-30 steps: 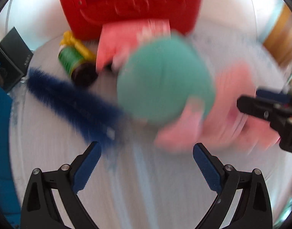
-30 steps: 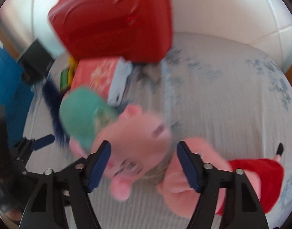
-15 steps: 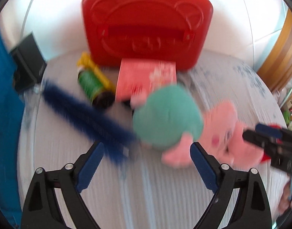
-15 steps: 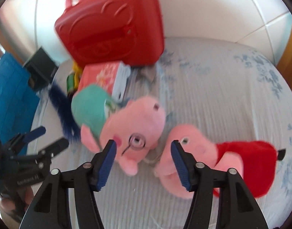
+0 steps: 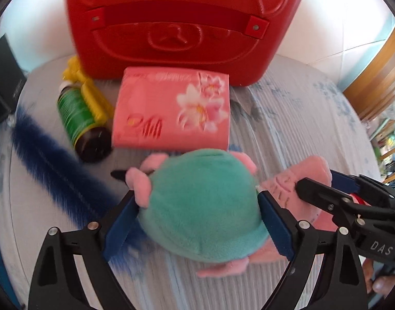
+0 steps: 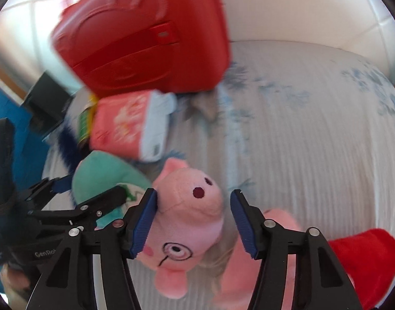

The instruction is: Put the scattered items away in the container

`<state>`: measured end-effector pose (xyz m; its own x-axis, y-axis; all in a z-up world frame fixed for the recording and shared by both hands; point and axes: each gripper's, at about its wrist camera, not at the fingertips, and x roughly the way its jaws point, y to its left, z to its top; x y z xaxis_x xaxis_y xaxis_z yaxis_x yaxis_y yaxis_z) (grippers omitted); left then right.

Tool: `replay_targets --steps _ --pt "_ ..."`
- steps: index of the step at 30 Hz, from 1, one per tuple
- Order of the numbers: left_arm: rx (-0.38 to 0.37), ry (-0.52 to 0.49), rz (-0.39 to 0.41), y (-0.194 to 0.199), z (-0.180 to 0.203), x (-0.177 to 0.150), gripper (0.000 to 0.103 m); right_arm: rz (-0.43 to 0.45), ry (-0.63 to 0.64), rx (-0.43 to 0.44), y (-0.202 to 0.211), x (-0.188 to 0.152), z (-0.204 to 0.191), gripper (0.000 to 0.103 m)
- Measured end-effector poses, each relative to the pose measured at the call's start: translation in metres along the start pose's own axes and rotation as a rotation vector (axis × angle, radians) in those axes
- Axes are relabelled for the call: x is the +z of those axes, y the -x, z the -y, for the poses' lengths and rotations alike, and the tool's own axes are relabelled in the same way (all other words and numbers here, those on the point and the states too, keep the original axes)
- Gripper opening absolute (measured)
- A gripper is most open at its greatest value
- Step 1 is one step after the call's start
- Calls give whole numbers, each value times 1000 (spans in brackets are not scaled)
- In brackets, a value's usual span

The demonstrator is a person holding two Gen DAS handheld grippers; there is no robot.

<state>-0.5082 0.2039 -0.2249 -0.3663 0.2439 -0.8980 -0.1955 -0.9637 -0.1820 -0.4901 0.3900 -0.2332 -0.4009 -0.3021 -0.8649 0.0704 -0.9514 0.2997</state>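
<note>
A pink pig plush in a teal dress (image 5: 202, 206) lies on the striped bed cover. My left gripper (image 5: 197, 222) is open, its blue pads on either side of the teal body and touching it. My right gripper (image 6: 193, 222) is open around the plush's pink head (image 6: 189, 206); the left pad touches it, the right pad stands apart. A second pig plush in a red dress (image 6: 362, 253) lies at the right. The closed red case (image 5: 182, 23) stands upright at the back, also in the right wrist view (image 6: 143, 38).
A pink tissue pack (image 5: 171, 108) lies in front of the case. Left of it are a green-labelled brown bottle (image 5: 80, 121), a yellow toy (image 5: 89, 90) and a blue furry strip (image 5: 50, 165). A black box (image 5: 4, 77) sits far left. White padded headboard (image 6: 300, 7) behind.
Both grippers have moved forward and down onto the teal-dressed pig; the left now straddles its body, the right its head. The red case looms closer.
</note>
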Motion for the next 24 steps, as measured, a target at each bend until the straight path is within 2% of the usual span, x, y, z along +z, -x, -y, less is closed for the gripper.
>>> replay_targets --steps 3,4,7,9,11,16,21,24 --pt "-19 -17 -21 13 2 -34 92 5 36 39 10 -24 -13 53" --pt "-2 -44 -41 12 6 -47 92 9 50 39 15 -33 -18 53" --pt "123 -142 -76 2 20 -88 92 16 86 23 22 -56 -29 53" --pt "109 -137 -98 2 21 -110 92 3 98 25 23 -68 -35 53" --pt "76 -107 -86 14 17 -123 91 -6 122 9 25 -81 -42 53" --pt "95 -86 25 66 0 -123 91 -44 155 -27 23 -111 -46 53" --pt "38 -133 141 100 6 -112 92 -83 192 -74 16 -139 -45 53" --pt "31 -180 138 98 19 -116 91 -97 199 -110 12 -146 -43 52"
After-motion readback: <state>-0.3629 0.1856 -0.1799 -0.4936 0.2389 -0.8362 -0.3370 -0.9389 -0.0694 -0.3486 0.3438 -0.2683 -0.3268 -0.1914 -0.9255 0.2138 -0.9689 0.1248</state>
